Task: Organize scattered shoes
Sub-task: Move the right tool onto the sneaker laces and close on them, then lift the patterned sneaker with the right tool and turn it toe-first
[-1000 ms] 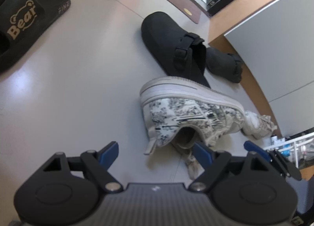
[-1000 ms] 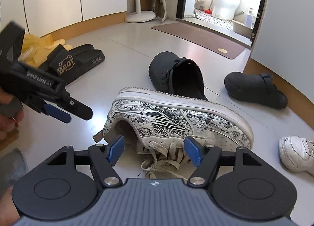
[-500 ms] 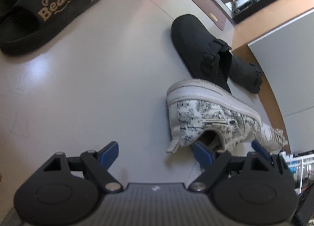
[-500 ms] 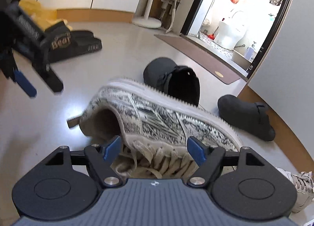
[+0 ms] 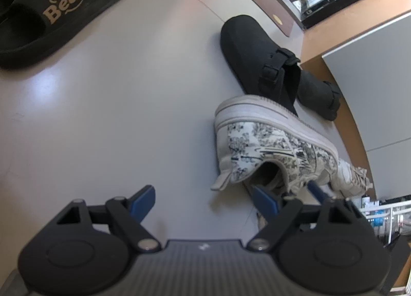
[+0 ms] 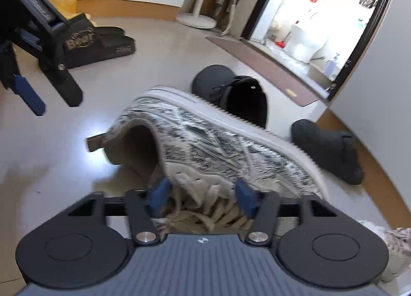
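A black-and-white patterned sneaker [image 6: 221, 139] lies on its side on the grey floor, sole turned away; it also shows in the left wrist view [image 5: 269, 147]. My right gripper [image 6: 203, 193] is closed around its laced tongue, fingers pressing the laces. My left gripper [image 5: 205, 199] is open and empty, left of the sneaker's heel; it shows in the right wrist view [image 6: 38, 83] at upper left. A black clog [image 5: 257, 62] lies just behind the sneaker, its mate [image 5: 318, 95] further right near the wall.
Black "Bear" slides [image 5: 51, 11] lie at the far left. A white sneaker [image 6: 393, 244] lies at the right edge. A brown doormat [image 6: 262, 65] lies before the bathroom doorway. A wooden skirting and grey wall [image 5: 372, 85] run along the right.
My right gripper moved forward onto the sneaker and closed on its laced tongue, tipping the shoe up. My left gripper drew back to the left, away from the heel.
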`<state>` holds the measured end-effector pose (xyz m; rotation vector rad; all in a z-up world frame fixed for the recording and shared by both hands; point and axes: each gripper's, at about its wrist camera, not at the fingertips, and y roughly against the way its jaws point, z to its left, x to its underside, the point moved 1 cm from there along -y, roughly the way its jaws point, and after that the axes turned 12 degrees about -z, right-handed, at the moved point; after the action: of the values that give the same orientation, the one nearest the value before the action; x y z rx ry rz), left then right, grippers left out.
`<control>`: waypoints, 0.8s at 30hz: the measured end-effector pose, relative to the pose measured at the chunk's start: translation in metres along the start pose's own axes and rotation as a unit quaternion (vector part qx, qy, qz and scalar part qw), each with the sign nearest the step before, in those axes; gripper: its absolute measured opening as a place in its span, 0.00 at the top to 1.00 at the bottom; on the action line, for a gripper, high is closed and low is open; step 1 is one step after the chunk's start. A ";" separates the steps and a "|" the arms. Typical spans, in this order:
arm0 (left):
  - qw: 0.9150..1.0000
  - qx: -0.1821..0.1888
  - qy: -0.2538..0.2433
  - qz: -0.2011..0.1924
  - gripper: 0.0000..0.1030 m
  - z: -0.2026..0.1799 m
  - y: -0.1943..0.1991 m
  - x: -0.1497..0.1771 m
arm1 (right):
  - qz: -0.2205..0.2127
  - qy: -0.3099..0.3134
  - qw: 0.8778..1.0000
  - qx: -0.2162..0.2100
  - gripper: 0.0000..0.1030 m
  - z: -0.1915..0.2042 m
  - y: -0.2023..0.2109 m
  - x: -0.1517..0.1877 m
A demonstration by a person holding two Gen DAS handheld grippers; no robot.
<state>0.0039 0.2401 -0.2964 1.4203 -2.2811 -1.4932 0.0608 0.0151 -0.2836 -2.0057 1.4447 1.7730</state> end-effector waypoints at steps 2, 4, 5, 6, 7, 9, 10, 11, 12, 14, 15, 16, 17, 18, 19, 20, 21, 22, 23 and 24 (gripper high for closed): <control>1.000 -0.001 0.003 -0.003 0.18 0.001 0.002 0.000 | -0.005 0.006 1.000 0.009 0.74 0.001 0.003 -0.001; 1.000 0.002 0.003 -0.004 0.18 0.001 0.004 0.001 | -0.016 0.000 0.999 0.030 0.74 -0.004 0.008 -0.002; 1.000 0.003 0.003 -0.004 0.18 0.001 0.005 0.001 | -0.016 -0.006 0.999 0.032 0.74 -0.007 0.009 -0.003; 1.000 0.004 0.003 -0.004 0.18 0.001 0.006 0.001 | -0.015 -0.007 0.999 0.034 0.74 -0.009 0.010 -0.002; 1.000 0.004 0.004 -0.003 0.18 0.001 0.006 0.001 | -0.013 -0.007 0.999 0.036 0.74 -0.011 0.009 -0.001; 1.000 0.006 0.005 -0.001 0.18 0.001 0.006 0.002 | -0.006 -0.003 0.999 0.038 0.74 -0.011 0.007 0.001; 1.000 0.008 0.006 0.000 0.18 0.002 0.006 0.003 | -0.003 -0.001 0.999 0.036 0.74 -0.011 0.006 0.002; 1.000 0.008 0.007 0.000 0.18 0.002 0.006 0.003 | -0.001 -0.001 0.999 0.034 0.74 -0.010 0.005 0.002; 1.000 0.008 0.007 0.000 0.18 0.003 0.006 0.002 | -0.002 0.001 1.000 0.028 0.72 -0.007 0.007 0.002; 1.000 0.007 0.012 -0.001 0.18 0.003 0.005 0.001 | -0.008 0.023 1.000 0.013 0.56 0.005 0.009 0.000; 1.000 0.007 0.014 0.000 0.18 0.003 0.004 0.000 | -0.010 0.036 0.999 0.007 0.37 0.011 0.010 0.000; 1.000 0.008 0.013 -0.002 0.18 0.002 0.003 -0.002 | -0.014 0.050 0.999 0.007 0.31 0.016 0.010 -0.001; 1.000 0.008 0.012 -0.004 0.18 0.002 0.004 -0.005 | -0.020 0.063 0.998 0.013 0.24 0.020 0.010 -0.001; 1.000 0.008 0.012 -0.006 0.18 0.002 0.004 -0.007 | -0.024 0.080 0.996 0.023 0.24 0.026 0.008 -0.001; 1.000 0.006 0.008 -0.010 0.18 0.002 0.005 -0.011 | -0.026 0.093 0.995 0.030 0.24 0.030 0.004 -0.002; 1.000 0.005 0.006 -0.011 0.18 0.001 0.005 -0.013 | -0.025 0.099 0.994 0.031 0.24 0.031 0.000 -0.002; 1.000 0.002 0.006 -0.013 0.18 0.002 0.006 -0.014 | -0.024 0.105 0.994 0.031 0.24 0.032 -0.004 -0.002; 1.000 -0.001 0.007 -0.014 0.18 0.003 0.006 -0.016 | -0.023 0.111 0.993 0.035 0.24 0.032 -0.007 -0.002; 1.000 -0.002 0.008 -0.015 0.18 0.003 0.006 -0.017 | -0.021 0.116 0.992 0.041 0.24 0.032 -0.010 -0.001; 1.000 -0.003 0.011 -0.014 0.18 0.004 0.005 -0.017 | -0.020 0.123 0.991 0.054 0.25 0.031 -0.014 -0.001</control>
<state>0.0085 0.2559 -0.2877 1.4649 -2.2509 -1.4849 0.0482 0.0423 -0.2995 -2.2426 1.5160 1.4397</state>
